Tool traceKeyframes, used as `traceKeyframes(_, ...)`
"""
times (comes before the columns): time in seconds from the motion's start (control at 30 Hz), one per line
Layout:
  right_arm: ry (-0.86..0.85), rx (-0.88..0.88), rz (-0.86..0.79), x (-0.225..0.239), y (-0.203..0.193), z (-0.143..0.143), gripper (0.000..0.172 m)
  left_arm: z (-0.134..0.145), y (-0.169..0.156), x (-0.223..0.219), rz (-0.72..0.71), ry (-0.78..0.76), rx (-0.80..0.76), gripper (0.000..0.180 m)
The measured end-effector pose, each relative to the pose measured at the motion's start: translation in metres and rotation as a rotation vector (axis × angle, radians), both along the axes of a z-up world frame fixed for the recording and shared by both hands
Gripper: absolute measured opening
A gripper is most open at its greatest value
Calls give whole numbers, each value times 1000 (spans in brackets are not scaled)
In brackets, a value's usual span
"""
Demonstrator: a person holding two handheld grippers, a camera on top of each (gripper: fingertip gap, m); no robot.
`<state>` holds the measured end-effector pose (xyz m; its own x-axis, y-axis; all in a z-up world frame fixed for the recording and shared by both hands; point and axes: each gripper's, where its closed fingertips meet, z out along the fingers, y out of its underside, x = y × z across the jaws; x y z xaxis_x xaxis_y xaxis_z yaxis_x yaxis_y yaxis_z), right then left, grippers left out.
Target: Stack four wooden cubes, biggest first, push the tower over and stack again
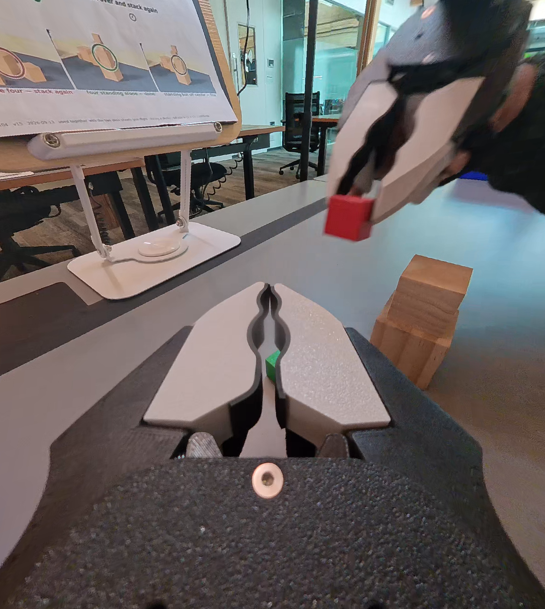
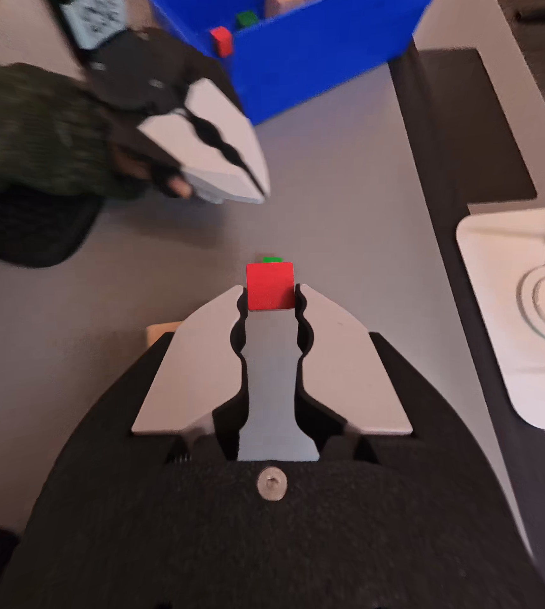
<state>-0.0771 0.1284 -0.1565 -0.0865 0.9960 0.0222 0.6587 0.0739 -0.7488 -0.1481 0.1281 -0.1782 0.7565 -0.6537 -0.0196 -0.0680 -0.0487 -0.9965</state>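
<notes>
Left tool [image 1: 268, 288]: nearest the left wrist lens, fingers clenched together, nothing gripped; held low over the grey bench [image 1: 297, 263]. A small green cube [image 1: 272, 365] is glimpsed on the bench beneath, through the slot between the fingers.

Right tool [image 2: 270, 288]: clenched on a red cube [image 2: 269, 286], both black pads pressed against its sides; cube and tool are carried clear of the bench, with the green cube's edge seen just beyond.

Two plain wooden blocks [image 1: 422, 316]: stacked, upper one set askew, to the right of the left tool.

White stand [image 1: 155, 260]: base on the bench at far left, a printed sheet [image 1: 93, 59] borne above.

Blue bin [image 2: 314, 56]: at the bench's far end, with a red and a green cube inside.
</notes>
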Motion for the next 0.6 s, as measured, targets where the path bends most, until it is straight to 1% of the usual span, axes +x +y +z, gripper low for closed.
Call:
traceKeyframes(0.1, -24, 29, 78, 17, -29, 13, 27, 0, 0, 1, -3, 1, -1, 0)
traceKeyframes(0.2, -59, 41, 96, 27, -44, 8, 27, 0, -1, 2, -4, 2, 1, 0)
traceKeyframes(0.6, -131, 45, 102, 31, -51, -19, 27, 5, -3, 1, 1, 1, 24, 0)
